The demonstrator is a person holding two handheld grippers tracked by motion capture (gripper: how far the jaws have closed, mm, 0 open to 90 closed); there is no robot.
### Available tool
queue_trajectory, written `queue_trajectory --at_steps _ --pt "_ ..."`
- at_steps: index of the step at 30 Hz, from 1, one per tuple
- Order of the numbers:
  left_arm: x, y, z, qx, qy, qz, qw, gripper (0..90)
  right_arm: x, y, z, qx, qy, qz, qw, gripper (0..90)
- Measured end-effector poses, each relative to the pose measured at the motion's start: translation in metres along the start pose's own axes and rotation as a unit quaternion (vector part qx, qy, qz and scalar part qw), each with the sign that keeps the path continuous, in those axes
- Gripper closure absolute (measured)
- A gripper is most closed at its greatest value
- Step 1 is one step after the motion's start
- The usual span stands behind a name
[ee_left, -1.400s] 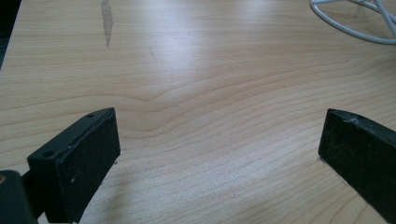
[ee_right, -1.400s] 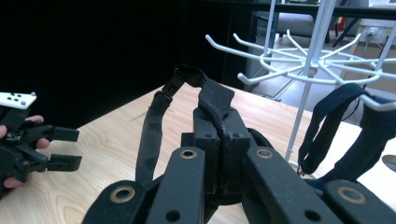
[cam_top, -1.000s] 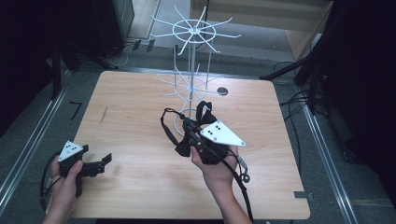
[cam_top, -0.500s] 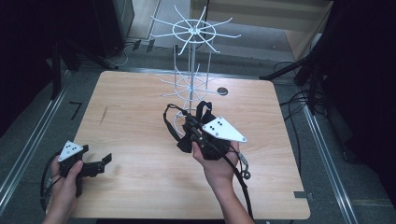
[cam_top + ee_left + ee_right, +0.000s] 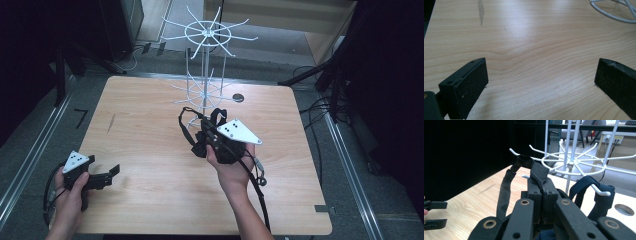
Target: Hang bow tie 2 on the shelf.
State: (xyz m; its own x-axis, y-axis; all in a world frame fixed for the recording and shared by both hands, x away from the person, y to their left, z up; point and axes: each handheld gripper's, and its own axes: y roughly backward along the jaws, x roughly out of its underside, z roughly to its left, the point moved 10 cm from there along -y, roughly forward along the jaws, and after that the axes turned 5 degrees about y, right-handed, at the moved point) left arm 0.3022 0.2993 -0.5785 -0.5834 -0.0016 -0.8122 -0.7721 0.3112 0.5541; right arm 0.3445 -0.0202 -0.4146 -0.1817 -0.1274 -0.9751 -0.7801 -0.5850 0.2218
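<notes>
Gripping a black strap [image 5: 541, 176], the right gripper [image 5: 207, 136] is hovering just in front of the white wire rack [image 5: 206, 65], the landmark standing at the far middle of the wooden table [image 5: 150, 135]. Its jaws are pressing together on a fold of the webbing, as the right gripper view is showing: the two black jaws are meeting with the strap pinched between them. From that pinch the strap is looping up and leftward, and one part of it is lying close against a hook of the rack's lower ring [image 5: 584, 161]; whether it is resting on the hook I cannot tell. Another dark length of strap [image 5: 599, 192] is hanging over a white hook tip on the near side of the rack, to the right of the jaws. In the high view the strap is arching from the gripper toward the rack's base, with the person's right hand [image 5: 231, 167] holding the gripper from the near side.

Well away from the rack, toward the near left corner of the table, the left gripper [image 5: 111, 172] is sitting low over the wood in the person's left hand [image 5: 70, 192]. Its jaws are standing wide apart with nothing between them, bare tabletop showing in the gap.
</notes>
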Motion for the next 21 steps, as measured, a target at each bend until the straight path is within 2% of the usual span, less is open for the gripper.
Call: queue_trajectory --at_steps 21 --pt "0.0 0.0 0.0 0.0 -0.002 0.001 1.0 0.0 0.012 -0.023 -0.007 0.02 -0.012 0.017 0.9996 88.7"
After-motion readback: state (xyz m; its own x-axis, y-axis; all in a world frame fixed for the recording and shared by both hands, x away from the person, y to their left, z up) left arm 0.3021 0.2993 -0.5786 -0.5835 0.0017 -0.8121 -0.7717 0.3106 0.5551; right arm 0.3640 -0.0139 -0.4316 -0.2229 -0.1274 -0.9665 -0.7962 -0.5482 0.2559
